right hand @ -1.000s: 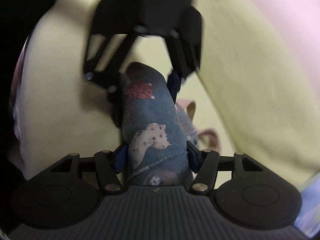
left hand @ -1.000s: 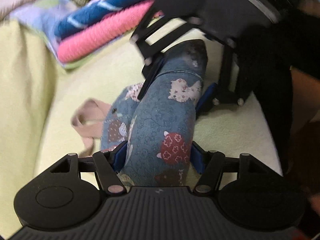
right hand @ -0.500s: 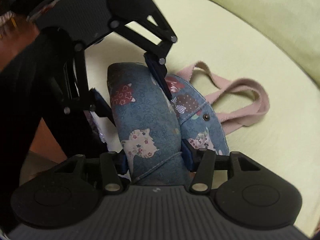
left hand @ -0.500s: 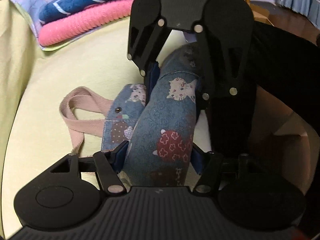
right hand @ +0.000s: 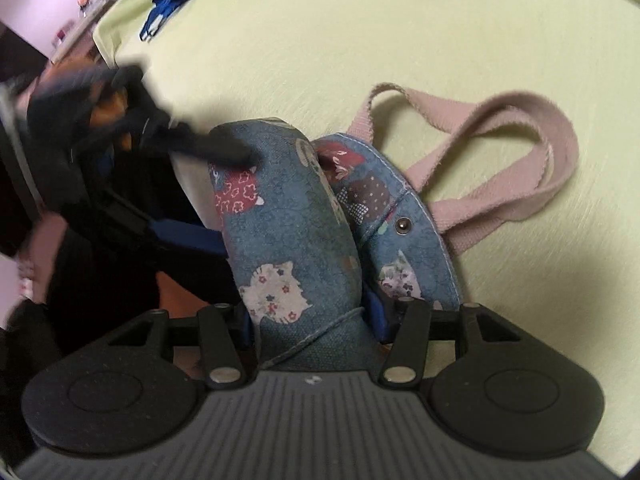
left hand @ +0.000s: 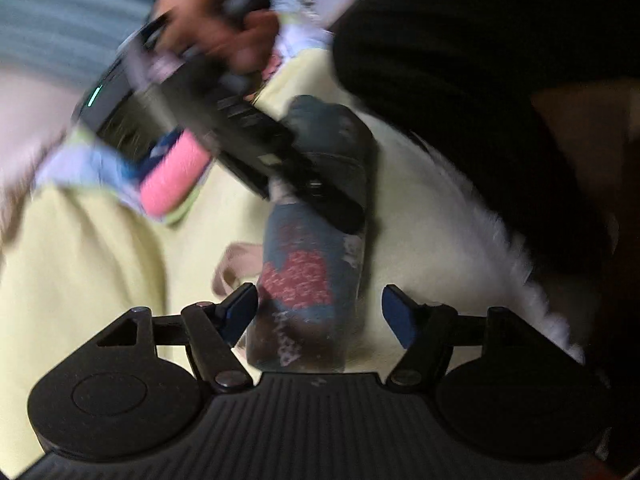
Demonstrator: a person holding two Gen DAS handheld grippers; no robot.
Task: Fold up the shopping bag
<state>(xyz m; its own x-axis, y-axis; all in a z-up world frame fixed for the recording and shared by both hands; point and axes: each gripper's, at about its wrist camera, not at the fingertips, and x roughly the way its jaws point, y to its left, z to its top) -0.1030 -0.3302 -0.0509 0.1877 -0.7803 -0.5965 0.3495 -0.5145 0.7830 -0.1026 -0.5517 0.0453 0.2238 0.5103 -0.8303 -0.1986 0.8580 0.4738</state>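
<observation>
The shopping bag (right hand: 288, 240) is blue fabric with a cat print, rolled into a thick bundle, and its pink handles (right hand: 500, 152) trail to the right. My right gripper (right hand: 310, 318) is shut on the near end of the roll, both pads pressing in. The left wrist view is blurred. There the bag (left hand: 304, 276) lies between the jaws of my left gripper (left hand: 320, 314), which are opening. A clear gap shows beside the right pad. The right gripper (left hand: 260, 152) crosses the roll's far end, held by a hand (left hand: 224, 28).
A pale yellow-green cover (right hand: 360, 40) lies under everything. A stack of folded pink and blue cloths (left hand: 176, 176) sits at the left. The person's dark clothing (left hand: 480, 60) fills the right side. A blue item (right hand: 176, 0) lies at the cover's far edge.
The left jaws have widened and no longer squeeze the roll. Both views have swung and rolled. The right gripper keeps its hold and now lies slanted across the roll's far end.
</observation>
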